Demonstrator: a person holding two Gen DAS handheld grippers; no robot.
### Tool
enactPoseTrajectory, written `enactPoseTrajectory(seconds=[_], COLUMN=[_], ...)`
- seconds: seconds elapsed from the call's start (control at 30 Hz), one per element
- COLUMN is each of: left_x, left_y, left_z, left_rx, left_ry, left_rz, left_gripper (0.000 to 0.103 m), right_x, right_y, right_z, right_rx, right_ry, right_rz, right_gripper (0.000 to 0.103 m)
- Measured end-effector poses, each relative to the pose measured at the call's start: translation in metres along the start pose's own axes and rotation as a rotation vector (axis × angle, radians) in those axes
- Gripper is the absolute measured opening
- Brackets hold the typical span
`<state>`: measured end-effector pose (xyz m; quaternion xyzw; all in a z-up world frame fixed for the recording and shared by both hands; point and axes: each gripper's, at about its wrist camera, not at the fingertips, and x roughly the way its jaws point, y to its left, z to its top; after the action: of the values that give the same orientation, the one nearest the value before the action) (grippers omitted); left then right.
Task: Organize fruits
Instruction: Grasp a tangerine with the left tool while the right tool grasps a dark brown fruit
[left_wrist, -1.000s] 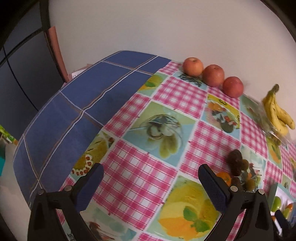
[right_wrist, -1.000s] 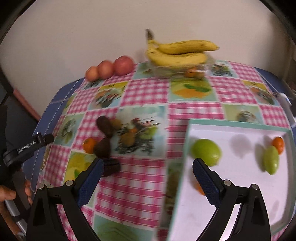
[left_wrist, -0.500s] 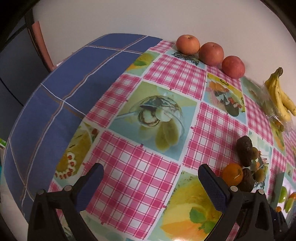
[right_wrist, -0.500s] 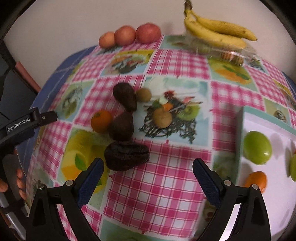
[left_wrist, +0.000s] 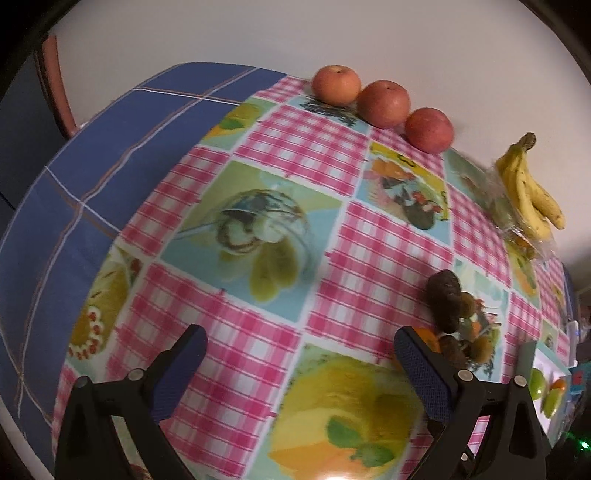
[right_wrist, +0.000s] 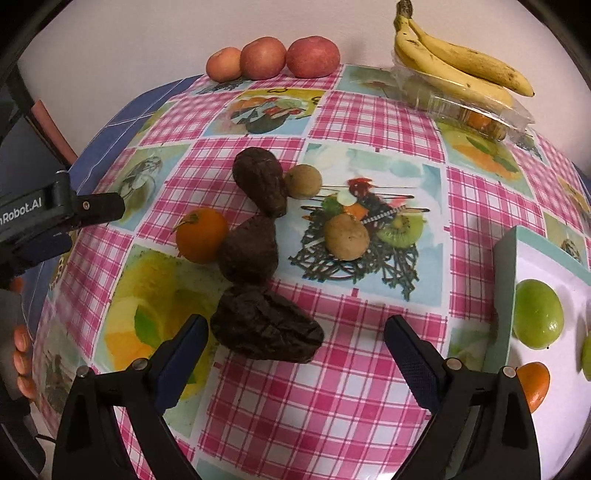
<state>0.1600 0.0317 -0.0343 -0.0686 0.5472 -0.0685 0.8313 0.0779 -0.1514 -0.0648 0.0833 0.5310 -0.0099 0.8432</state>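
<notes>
R claw (right_wrist: 295, 354) is spread wide w/ nothing between its blue-padded fingers (right_wrist: 413, 362), hanging just above the desk (right_wrist: 332, 406), which wears a pink-checked cloth w/ printed fruit pics. Nearest to it lies a wrinkled dark-brown oblong fruit (right_wrist: 266, 328), close to the L finger. Behind that sit 2 more dark-brown pear-shaped fruits (right_wrist: 249, 253) (right_wrist: 262, 181), the 3 lined up & touching or nearly so. A small orange citrus w/ stem (right_wrist: 201, 240) touches the middle brown one on its L side. 2 round tan-brown fruits (right_wrist: 303, 181) (right_wrist: 346, 237) sit to the R of the brown ones, the farther one against the rear brown fruit.

At the R edge, a white tray w/ pale teal rim (right_wrist: 504, 295) holds a round green fruit (right_wrist: 537, 314) & an orange fruit (right_wrist: 533, 384), partly behind the R finger.

Along the wall: 3 red-orange apples (right_wrist: 273, 57) in a row, & a yellow banana bunch (right_wrist: 458, 70) atop a clear plastic clamshell box (right_wrist: 469, 109).

L claw (left_wrist: 299, 354) is likewise spread & empty, over the cloth well L of the fruit cluster; its black body also shows at the L of the R view, w/ fingertips of a hand (right_wrist: 22, 354) below it.
</notes>
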Motion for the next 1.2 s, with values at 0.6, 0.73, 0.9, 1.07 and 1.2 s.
enactPoseTrajectory(seconds=[0.6, 0.73, 0.9, 1.07, 1.2], left_x=[0.012, 0.017, 0.025, 0.024, 0.021], left_y=[-0.033, -0.043, -0.049, -0.053, -0.052], left_z=[-0.007, -0.010, -0.014, -0.016, -0.017], left_rx=[-0.011, 0.011, 0.006, 0.008, 0.003], left_ry=[0.050, 0.063, 0.088, 0.086, 0.092], left_rz=[-0.195, -0.202, -0.232, -0.241, -0.229], left_gripper=[0.077, 0.065, 0.044, 0.037, 0.037], right_x=[-0.011, -0.013, -0.015, -0.016, -0.017], right_y=[-0.029, -0.035, -0.042, -0.046, -0.049], right_z=[0.000, -0.001, -0.004, -0.005, -0.006], right_rx=[0.065, 0.064, 0.072, 0.081, 0.089], right_ry=[-0.015, -0.016, -0.018, -0.017, -0.017], right_rz=[-0.022, -0.028, -0.017, -0.014, -0.010], right_gripper=[0.060, 0.049, 0.043, 0.043, 0.043])
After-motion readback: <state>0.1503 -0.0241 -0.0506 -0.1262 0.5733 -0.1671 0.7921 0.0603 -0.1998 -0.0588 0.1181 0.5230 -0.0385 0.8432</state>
